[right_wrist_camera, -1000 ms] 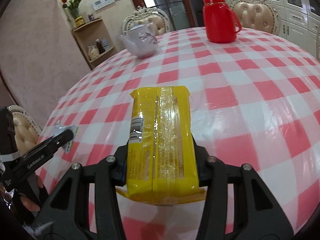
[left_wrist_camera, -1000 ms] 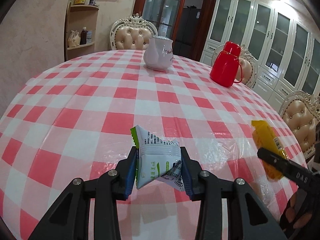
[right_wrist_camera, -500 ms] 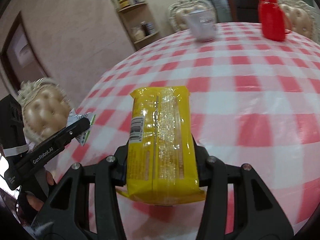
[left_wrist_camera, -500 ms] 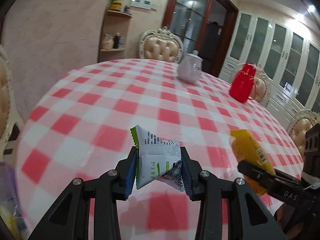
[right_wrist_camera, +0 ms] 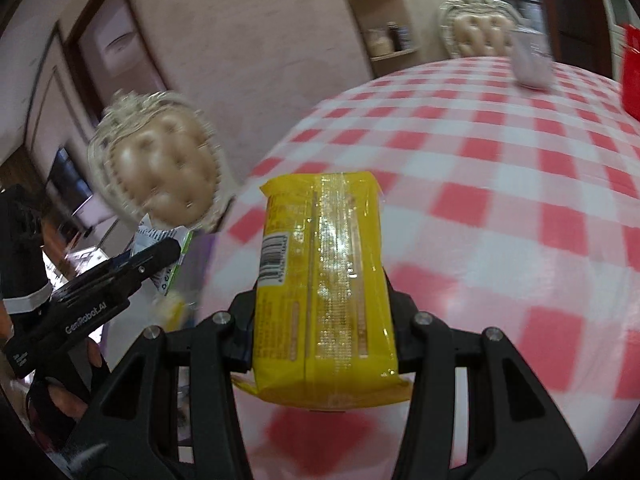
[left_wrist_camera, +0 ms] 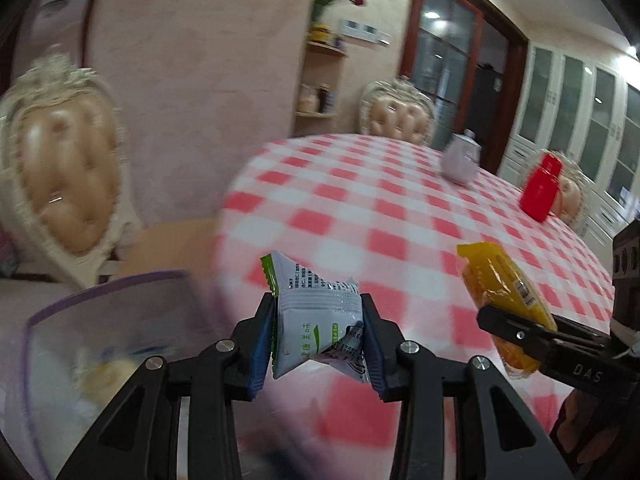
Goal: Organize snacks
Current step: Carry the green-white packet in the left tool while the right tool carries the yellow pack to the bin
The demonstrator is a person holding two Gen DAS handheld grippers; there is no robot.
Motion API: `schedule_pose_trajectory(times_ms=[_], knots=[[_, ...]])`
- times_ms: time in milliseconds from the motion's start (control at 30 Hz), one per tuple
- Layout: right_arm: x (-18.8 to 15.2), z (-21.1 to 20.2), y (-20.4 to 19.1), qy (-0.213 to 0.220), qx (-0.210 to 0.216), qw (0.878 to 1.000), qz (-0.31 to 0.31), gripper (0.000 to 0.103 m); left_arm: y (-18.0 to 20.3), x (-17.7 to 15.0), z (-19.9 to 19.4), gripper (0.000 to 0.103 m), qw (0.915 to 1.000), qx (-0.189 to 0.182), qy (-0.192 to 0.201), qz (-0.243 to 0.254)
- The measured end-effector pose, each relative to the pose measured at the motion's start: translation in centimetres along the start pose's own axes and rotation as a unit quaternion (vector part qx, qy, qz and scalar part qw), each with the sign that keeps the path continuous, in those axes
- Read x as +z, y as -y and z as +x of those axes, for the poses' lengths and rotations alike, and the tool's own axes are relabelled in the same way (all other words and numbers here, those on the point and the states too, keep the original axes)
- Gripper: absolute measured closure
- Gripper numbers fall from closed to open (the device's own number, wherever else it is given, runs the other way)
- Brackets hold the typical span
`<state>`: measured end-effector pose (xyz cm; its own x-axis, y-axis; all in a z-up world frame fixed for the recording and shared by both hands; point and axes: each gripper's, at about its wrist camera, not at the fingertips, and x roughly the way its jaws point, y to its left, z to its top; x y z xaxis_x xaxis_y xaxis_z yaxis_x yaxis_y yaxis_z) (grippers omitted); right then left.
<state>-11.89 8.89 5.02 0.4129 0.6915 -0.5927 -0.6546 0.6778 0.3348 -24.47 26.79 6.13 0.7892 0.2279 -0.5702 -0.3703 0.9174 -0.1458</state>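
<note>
My left gripper (left_wrist_camera: pixel 318 334) is shut on a small white and green snack packet (left_wrist_camera: pixel 316 320), held in the air over the table's left edge. My right gripper (right_wrist_camera: pixel 322 312) is shut on a long yellow snack pack (right_wrist_camera: pixel 326 280); it also shows at the right of the left wrist view (left_wrist_camera: pixel 502 300). The white packet in the left gripper shows at the left of the right wrist view (right_wrist_camera: pixel 160 248). A clear bin with a purple rim (left_wrist_camera: pixel 100 292) sits below and left of the table edge, with blurred snacks inside.
The round table has a red and white checked cloth (left_wrist_camera: pixel 400 216). A white teapot (left_wrist_camera: pixel 460 160) and a red flask (left_wrist_camera: pixel 540 190) stand at its far side. A padded cream chair (left_wrist_camera: pixel 60 168) stands left of the table, behind the bin.
Both grippers have swung left with their snacks, from over the table toward its left edge. The purple-rimmed bin and the left chair have come into view.
</note>
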Motion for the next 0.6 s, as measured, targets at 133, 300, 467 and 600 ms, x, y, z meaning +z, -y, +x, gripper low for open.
schedule_pose_trajectory(times_ms=[133, 300, 467, 600], knots=[[-1.2, 0.7, -4.9, -0.014, 0.033, 0.999, -0.033, 0.052, -5.2, -0.8, -3.3, 0.062, 0.9986, 0.035, 0.02, -0.034], [-2.9, 2.7, -11.4, -0.047, 0.068, 0.994, -0.077, 0.052, -11.4, -1.5, -6.4, 0.062, 0.9942, 0.07, 0.033, -0.074], [-4.1, 5.2, -16.4, -0.067, 0.06, 0.989, -0.118, 0.052, -14.8, -2.2, -6.9, 0.06, 0.9916, 0.074, 0.035, -0.1], [-4.2, 6.7, -18.2, -0.064, 0.038, 0.99, -0.121, 0.041, -16.2, -2.6, -6.8, 0.005, 0.9902, 0.073, 0.036, -0.114]])
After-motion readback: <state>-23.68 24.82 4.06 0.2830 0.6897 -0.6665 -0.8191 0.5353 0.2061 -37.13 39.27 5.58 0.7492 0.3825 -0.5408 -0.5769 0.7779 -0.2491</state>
